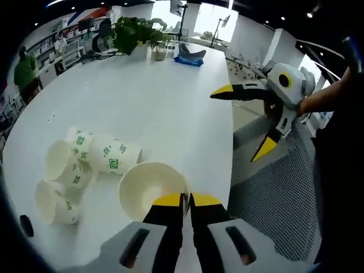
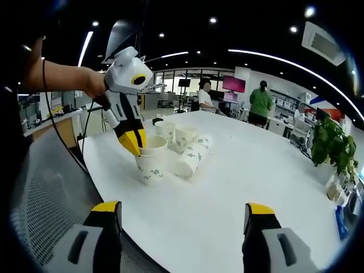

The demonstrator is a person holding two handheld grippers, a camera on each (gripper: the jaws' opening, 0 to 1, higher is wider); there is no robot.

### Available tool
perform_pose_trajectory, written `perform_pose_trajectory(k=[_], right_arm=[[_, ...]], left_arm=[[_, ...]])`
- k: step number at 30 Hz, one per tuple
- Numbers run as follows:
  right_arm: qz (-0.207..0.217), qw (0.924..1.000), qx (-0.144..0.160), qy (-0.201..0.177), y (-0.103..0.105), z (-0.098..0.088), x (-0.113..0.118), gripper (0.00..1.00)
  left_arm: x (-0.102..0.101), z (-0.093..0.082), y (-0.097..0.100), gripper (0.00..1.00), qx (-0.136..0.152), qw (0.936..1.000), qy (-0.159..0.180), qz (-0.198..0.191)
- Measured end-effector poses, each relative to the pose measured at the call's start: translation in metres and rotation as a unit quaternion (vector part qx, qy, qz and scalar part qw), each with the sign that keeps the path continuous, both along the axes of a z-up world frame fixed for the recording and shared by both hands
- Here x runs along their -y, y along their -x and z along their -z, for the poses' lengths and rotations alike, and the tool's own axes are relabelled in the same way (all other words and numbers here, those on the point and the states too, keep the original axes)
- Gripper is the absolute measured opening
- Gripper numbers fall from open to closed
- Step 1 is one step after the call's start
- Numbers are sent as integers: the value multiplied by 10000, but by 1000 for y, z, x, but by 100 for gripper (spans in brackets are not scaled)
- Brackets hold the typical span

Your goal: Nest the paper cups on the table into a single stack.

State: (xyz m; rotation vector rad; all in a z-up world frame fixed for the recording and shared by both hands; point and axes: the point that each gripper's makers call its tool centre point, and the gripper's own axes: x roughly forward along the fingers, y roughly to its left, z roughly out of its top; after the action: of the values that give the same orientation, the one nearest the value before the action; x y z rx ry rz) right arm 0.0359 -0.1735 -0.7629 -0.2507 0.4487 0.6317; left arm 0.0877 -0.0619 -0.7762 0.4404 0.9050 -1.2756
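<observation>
1. Where the white bench (image 1: 170, 102) nears its edge, three paper cups (image 1: 85, 165) lie tipped on their sides in a cluster.
2. Just beside them, the left hand-held gripper (image 1: 186, 200) is clenched on the rim of an upright cup (image 1: 149, 187).
3. Off the bench edge, the right hand-held gripper (image 2: 185, 219) hangs released, jaws wide apart.
</observation>
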Motion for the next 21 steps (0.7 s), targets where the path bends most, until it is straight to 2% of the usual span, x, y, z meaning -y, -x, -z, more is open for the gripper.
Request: perform_pose_trajectory(k=[21], right_arm=[[11, 10000, -6, 2, 0, 0, 0, 89]], left_arm=[[4, 9, 4, 4, -108, 9999, 62, -69]])
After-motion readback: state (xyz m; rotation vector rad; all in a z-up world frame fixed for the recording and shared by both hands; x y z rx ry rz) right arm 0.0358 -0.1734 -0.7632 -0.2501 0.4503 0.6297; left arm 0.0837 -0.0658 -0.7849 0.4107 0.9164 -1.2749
